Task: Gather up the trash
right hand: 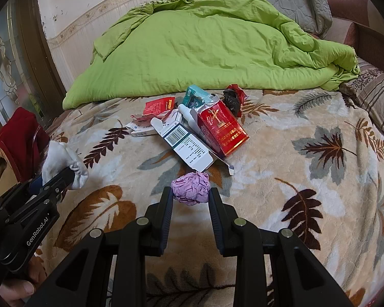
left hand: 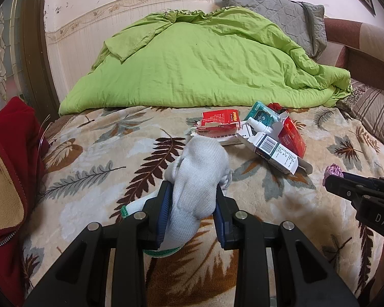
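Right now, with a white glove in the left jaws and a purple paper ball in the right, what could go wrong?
1. The white glove droops past the left gripper and could snag or slip out.
2. The purple paper ball sits at the very tips of the right gripper, so it may pop free.
3. The white carton leans on the red cigarette pack; nudging one could scatter the pile.
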The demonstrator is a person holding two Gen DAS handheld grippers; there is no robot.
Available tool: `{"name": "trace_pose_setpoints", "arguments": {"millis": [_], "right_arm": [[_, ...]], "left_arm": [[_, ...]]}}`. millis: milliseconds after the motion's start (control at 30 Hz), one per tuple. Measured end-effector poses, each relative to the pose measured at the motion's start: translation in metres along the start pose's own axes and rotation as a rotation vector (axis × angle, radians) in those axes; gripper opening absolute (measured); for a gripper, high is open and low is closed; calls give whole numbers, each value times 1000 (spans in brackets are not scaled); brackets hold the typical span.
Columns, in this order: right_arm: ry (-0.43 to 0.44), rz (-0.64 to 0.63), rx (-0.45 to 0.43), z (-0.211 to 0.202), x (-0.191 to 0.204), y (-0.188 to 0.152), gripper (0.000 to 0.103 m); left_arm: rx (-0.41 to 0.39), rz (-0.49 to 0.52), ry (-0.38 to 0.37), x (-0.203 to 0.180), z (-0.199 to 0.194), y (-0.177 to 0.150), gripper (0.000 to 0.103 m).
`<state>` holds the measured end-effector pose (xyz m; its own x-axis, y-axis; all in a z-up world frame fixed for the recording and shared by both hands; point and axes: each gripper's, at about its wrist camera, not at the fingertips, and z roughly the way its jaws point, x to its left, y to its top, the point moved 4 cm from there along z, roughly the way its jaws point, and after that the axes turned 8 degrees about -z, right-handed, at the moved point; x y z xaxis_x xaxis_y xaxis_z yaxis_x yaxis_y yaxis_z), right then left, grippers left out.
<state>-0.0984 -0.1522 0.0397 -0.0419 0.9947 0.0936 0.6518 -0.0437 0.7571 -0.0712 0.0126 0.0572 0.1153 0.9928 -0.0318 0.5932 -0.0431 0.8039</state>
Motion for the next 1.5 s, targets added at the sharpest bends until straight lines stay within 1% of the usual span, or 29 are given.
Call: {"name": "trace_pose_setpoints", "arguments": {"millis": [133, 367, 633, 700, 767, 833, 867, 933, 967, 1000, 1067, 1100, 1167, 1200, 1233, 1333, 1400, 1433, 1500], "right_arm": [[7, 15, -7, -3, -3, 0, 30], [17, 83, -30, -19, -17, -5, 30], [21, 118, -48, -34, -21, -13, 30], [18, 116, -47, -34, -20, -12, 30], [19, 114, -48, -37, -20, -13, 30], [31, 125, -44, -42, -21, -16, 30], [38, 133, -46, -45, -21, -17, 30], [44, 155, -62, -63, -28, -23, 30], [42, 158, -64, -70, -29, -25, 30], [36, 161, -67, -82, -34, -31, 30], [9, 161, -76, -104, -45, -42, 30], [-20, 164, -76, -122, -57, -53, 30], [-59, 185, -73, -145, -77, -69, 30], [-84, 202, -69, -158, -89, -79, 30], [-109, 215, -63, -169, -100, -88, 30], [-207, 268, -45, -207, -138, -118, 30], [-260, 327, -34, -233, -166, -141, 30], [-274, 342, -34, -240, -172, -146, 30], [-317, 383, -33, -257, -192, -161, 31]], "left_arm": [[3, 3, -12, -2, -1, -1, 30], [-5, 22, -12, -6, -3, -4, 30], [-19, 35, -4, -6, -7, -5, 30], [-18, 36, -8, -6, -7, -5, 30], [-10, 37, -34, -9, -8, -6, 30], [-7, 43, -74, -15, -13, -6, 30], [-1, 57, -109, -21, -18, -6, 30], [-1, 75, -189, -35, -32, -6, 30], [-3, 87, -215, -42, -38, -6, 30], [-3, 111, -245, -52, -45, -7, 30], [8, 161, -330, -76, -62, -9, 30], [23, 173, -382, -88, -69, -11, 30], [88, 202, -518, -117, -84, -16, 30], [111, 216, -561, -129, -91, -19, 30], [137, 237, -625, -146, -101, -23, 30], [187, 290, -742, -185, -122, -30, 30], [217, 322, -815, -215, -136, -37, 30], [244, 343, -859, -233, -142, -41, 30], [283, 360, -907, -260, -152, -50, 30]]}}
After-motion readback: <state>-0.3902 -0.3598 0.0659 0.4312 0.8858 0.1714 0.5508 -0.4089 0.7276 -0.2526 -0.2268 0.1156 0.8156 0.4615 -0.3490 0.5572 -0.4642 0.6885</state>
